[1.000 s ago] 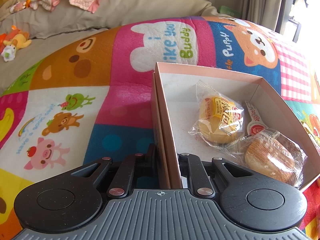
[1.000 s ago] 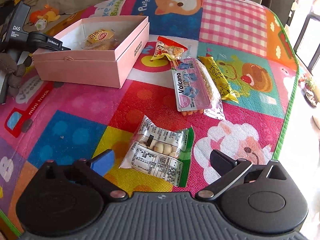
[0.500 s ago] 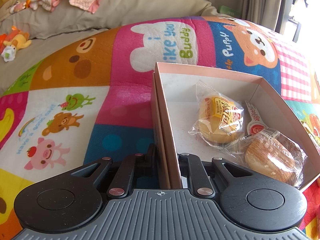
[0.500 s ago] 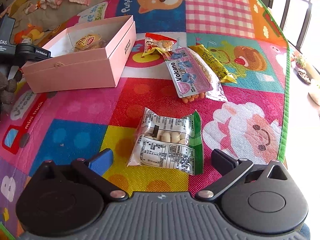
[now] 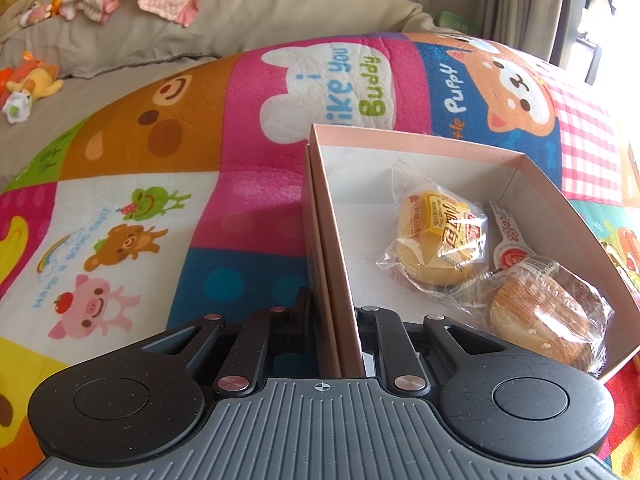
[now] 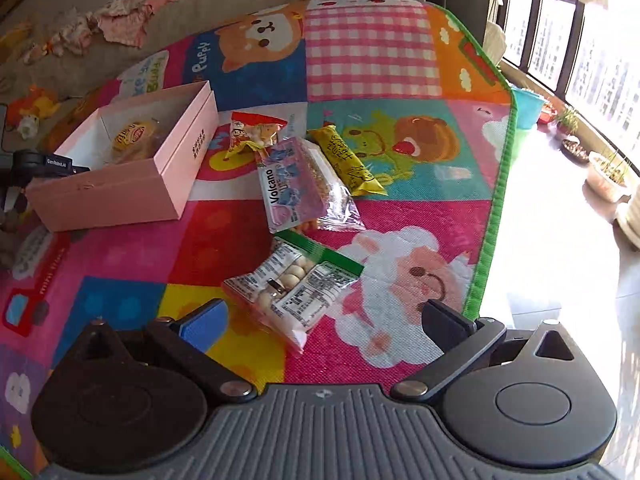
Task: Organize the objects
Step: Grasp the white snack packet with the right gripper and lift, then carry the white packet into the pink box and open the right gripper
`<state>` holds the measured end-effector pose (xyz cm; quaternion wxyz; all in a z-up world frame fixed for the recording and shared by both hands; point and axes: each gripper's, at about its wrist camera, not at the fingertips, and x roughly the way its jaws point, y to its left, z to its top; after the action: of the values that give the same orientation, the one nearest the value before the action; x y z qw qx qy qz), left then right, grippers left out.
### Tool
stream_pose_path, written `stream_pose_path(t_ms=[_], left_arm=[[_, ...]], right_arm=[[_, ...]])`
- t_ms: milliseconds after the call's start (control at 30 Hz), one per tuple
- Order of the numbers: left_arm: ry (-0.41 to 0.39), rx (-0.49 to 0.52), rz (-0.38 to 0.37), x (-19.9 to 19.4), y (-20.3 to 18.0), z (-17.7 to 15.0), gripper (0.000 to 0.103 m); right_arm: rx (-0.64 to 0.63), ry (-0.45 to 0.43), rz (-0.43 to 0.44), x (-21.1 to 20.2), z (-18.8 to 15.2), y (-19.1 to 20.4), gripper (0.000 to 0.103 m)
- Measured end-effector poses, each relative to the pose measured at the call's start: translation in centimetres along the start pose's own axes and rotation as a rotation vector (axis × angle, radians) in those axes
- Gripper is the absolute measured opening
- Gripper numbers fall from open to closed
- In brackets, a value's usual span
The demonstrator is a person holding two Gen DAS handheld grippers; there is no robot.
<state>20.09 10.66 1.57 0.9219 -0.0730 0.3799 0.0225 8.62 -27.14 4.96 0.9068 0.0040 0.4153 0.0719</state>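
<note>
Bright daylight floods in from the windows [image 6: 568, 40] (blown out at right). Fisheye bends the edges; the right-wrist view is slightly soft.

A: What carries everything?

B: A colourful play mat [image 6: 360, 52] with cartoon animals. A pink box [image 6: 120, 196] stands on it, at the left.

A: And beside the box?

B: A red snack packet [image 6: 256, 132], a Volcano bag [image 6: 296, 188] and a yellow packet [image 6: 348, 160], close together. Nearer the camera lies a clear bag of white balls [image 6: 292, 288], tilted.
</note>
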Motion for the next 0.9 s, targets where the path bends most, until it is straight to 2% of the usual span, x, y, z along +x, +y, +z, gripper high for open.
stream_pose_path(t_ms=[200,233,300,333,400,433,600,667,767,900], left_arm=[[0.0,-0.002,-0.004,0.0,0.0,0.0,0.015],[0.0,-0.002,-0.004,0.0,0.0,0.0,0.015],[0.0,-0.002,-0.004,0.0,0.0,0.0,0.015],[0.0,-0.002,-0.003,0.0,0.0,0.0,0.015],[0.0,-0.003,-0.004,0.0,0.0,0.0,0.015],[0.0,-0.003,-0.004,0.0,0.0,0.0,0.015],[0.001,-0.004,-0.004,0.0,0.0,0.0,0.015],[0.001,-0.005,-0.005,0.0,0.0,0.0,0.015],[0.001,-0.005,-0.006,0.0,0.0,0.0,0.015],[0.001,-0.007,-0.008,0.0,-0.1,-0.1,0.015]], right_arm=[[0.289,0.048,0.057,4.9,1.2,1.0,0.103],[0.259,0.015,0.02,5.0,1.3,1.9,0.103],[0.128,0.023,-0.002,5.7,1.3,4.0,0.097],[0.062,0.021,-0.034,5.8,1.2,4.9,0.088],[-0.043,0.015,-0.061,5.5,0.9,6.1,0.077],[-0.056,0.022,-0.036,5.2,0.9,6.1,0.065],[-0.044,0.104,0.054,3.7,1.0,5.0,0.05],[-0.024,0.114,0.094,2.6,1.5,4.5,0.05],[-0.066,0.024,0.125,-0.1,4.6,5.2,0.05],[-0.093,-0.082,0.241,-1.9,10.3,7.2,0.05]])
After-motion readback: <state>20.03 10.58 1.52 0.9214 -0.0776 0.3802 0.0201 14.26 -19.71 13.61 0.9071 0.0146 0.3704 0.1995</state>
